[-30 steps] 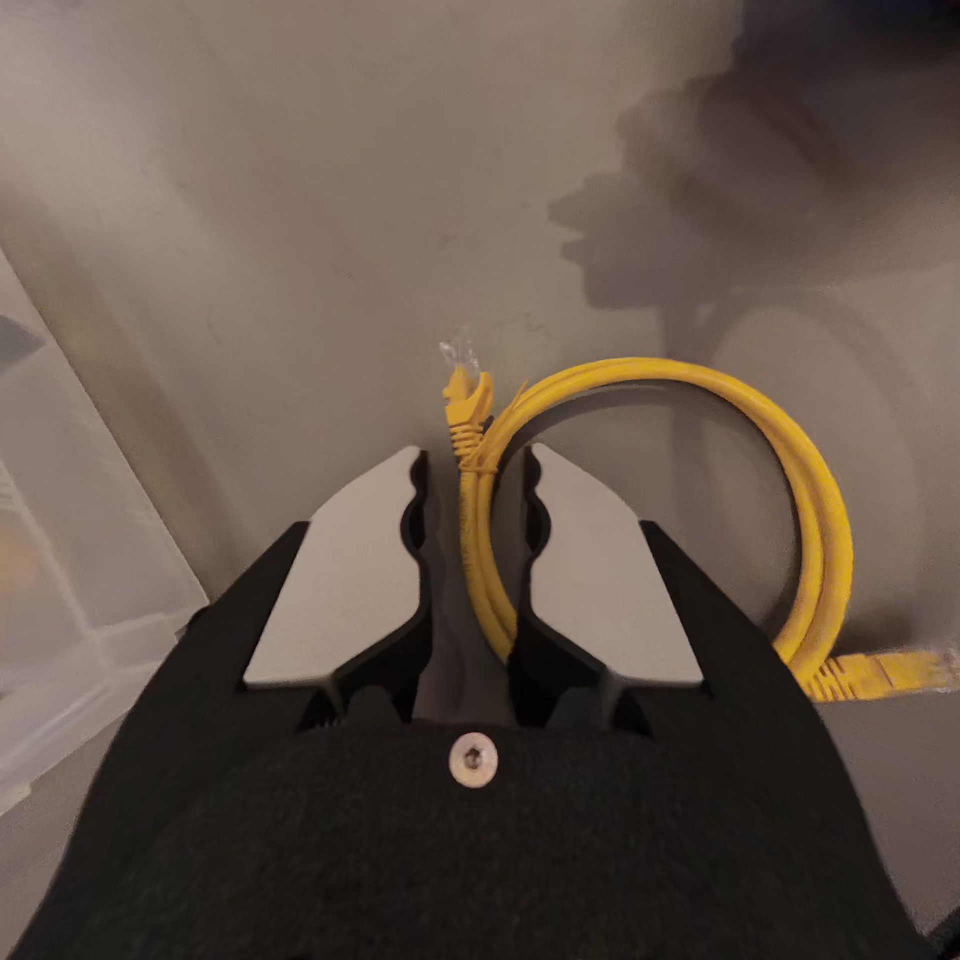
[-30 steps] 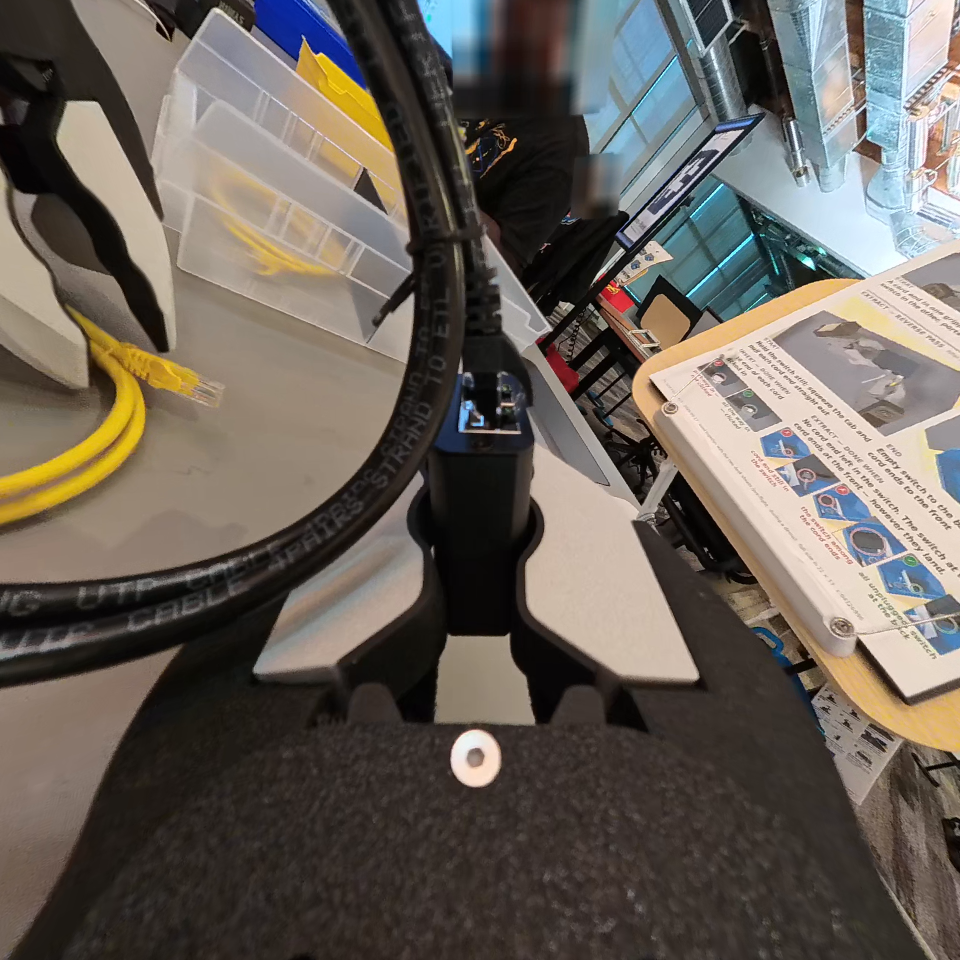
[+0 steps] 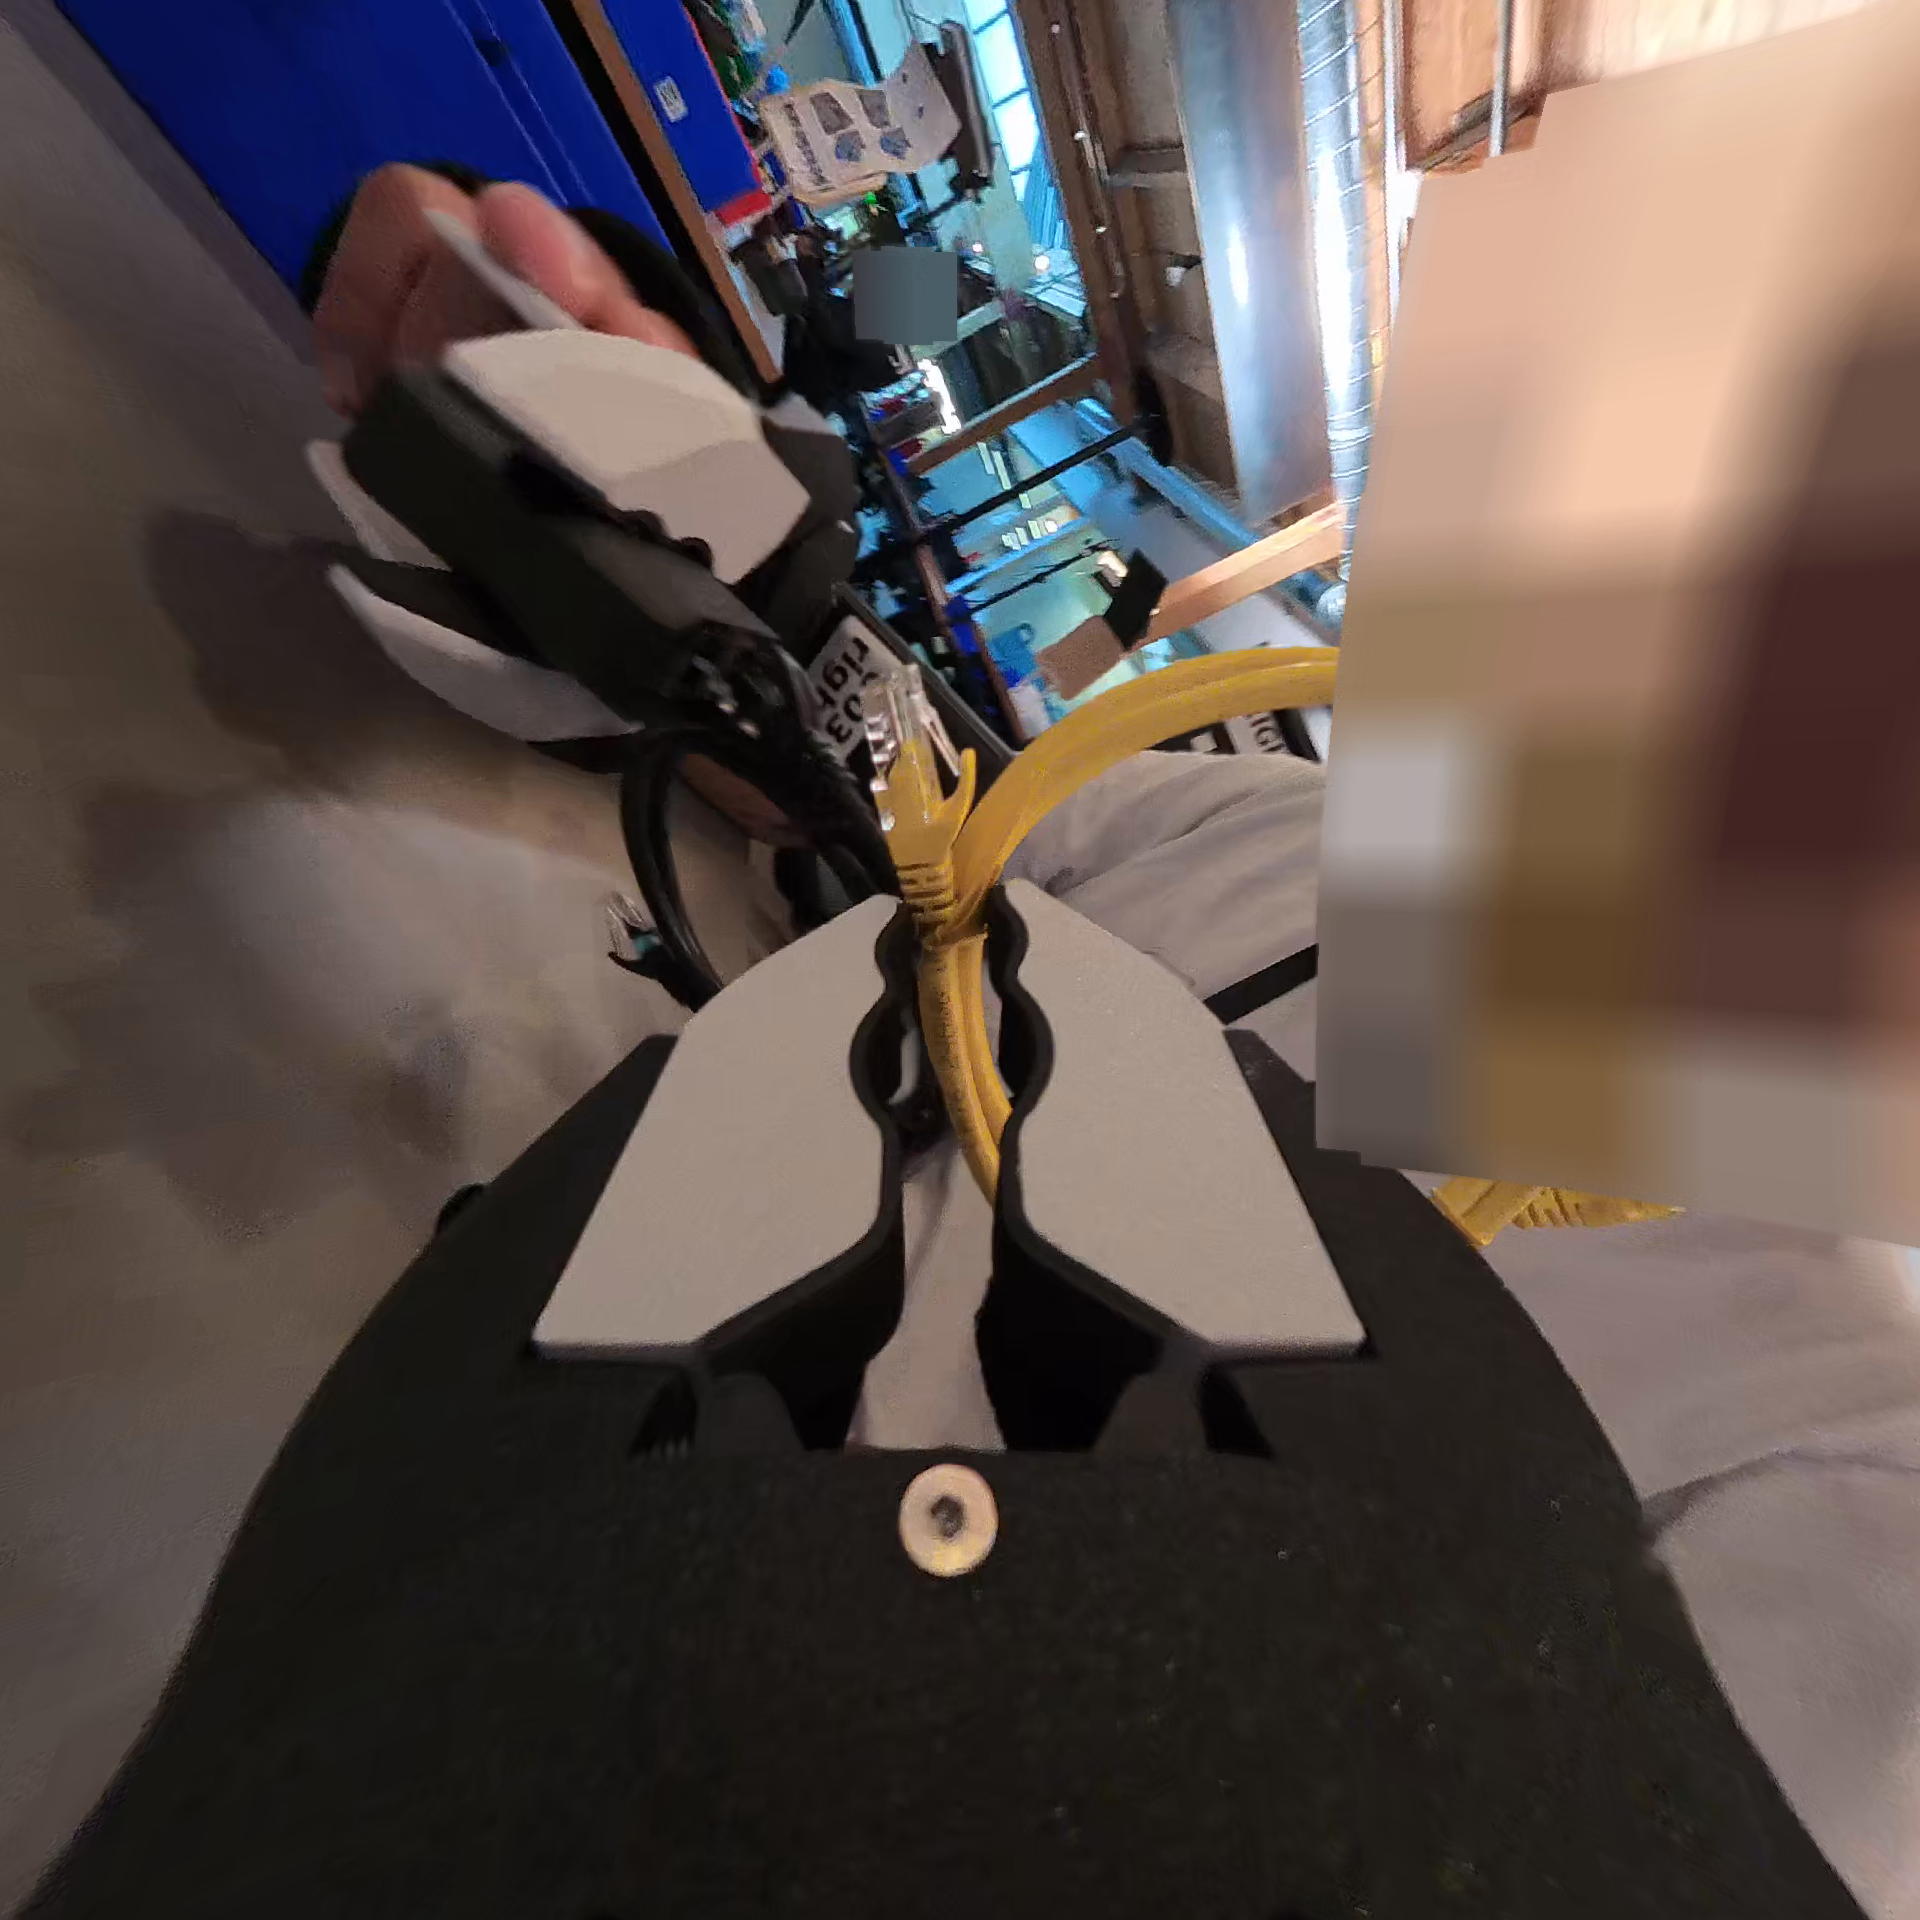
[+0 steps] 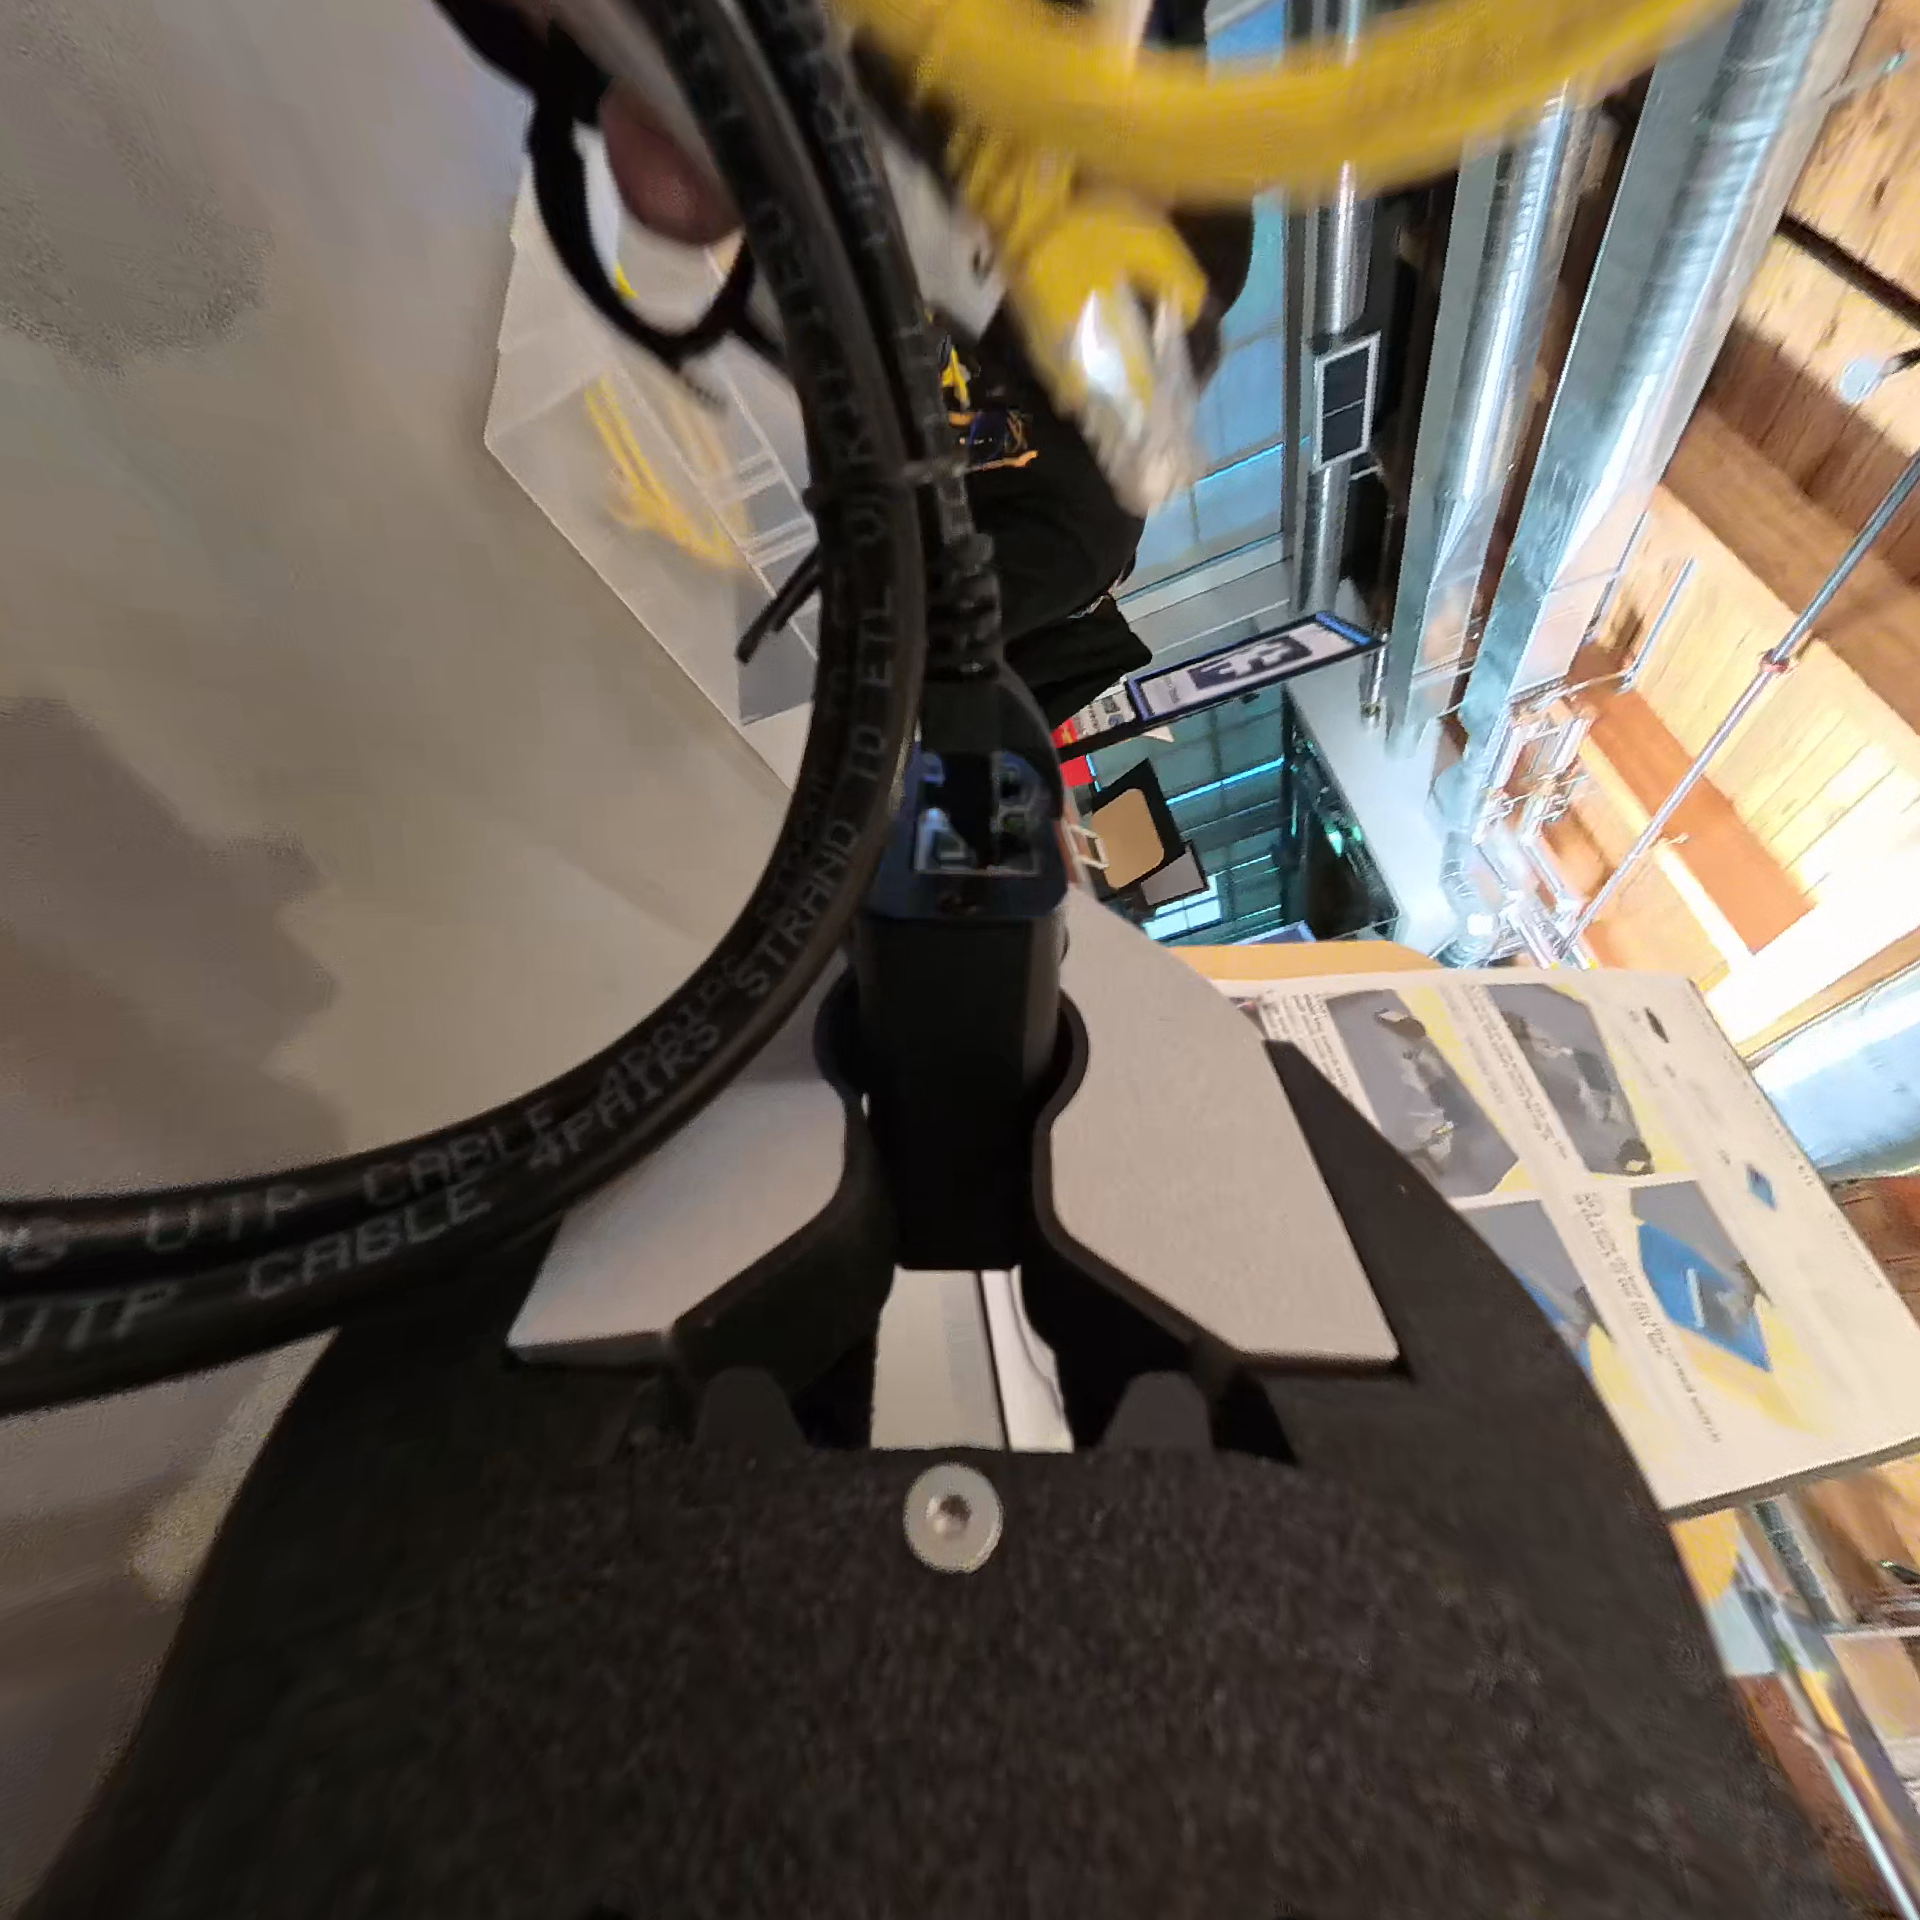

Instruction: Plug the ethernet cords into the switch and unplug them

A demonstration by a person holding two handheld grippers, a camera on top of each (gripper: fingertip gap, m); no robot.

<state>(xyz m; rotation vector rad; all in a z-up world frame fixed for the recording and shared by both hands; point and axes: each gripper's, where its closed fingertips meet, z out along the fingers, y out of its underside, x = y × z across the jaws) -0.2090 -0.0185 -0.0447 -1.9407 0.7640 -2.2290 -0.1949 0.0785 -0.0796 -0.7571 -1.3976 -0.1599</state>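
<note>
The black ethernet cord (image 4: pixel 644 1122) curved in from the left edge of the right wrist view and ran up and back down into the switch (image 4: pixel 961 1039), its plug already seated in a port. The right gripper (image 4: pixel 961 987) had its fingers closed firmly on the dark body of the switch, long axis in line with the fingers, port face pointing away from the wrist. Above and right of that face hung the clear plug (image 4: pixel 1127 405) of the yellow ethernet cord (image 3: pixel 961 1039), blurred, tip angled down towards the ports. The left gripper (image 3: pixel 948 914) was clamped on the yellow cord just behind the boot, plug standing straight out past the fingertips. The coming insertion seemed to depend on aligning that plug's axis with a free port. Which port was free was hard to make out; the cord's far loop was cut off by a mosaic patch.
</note>
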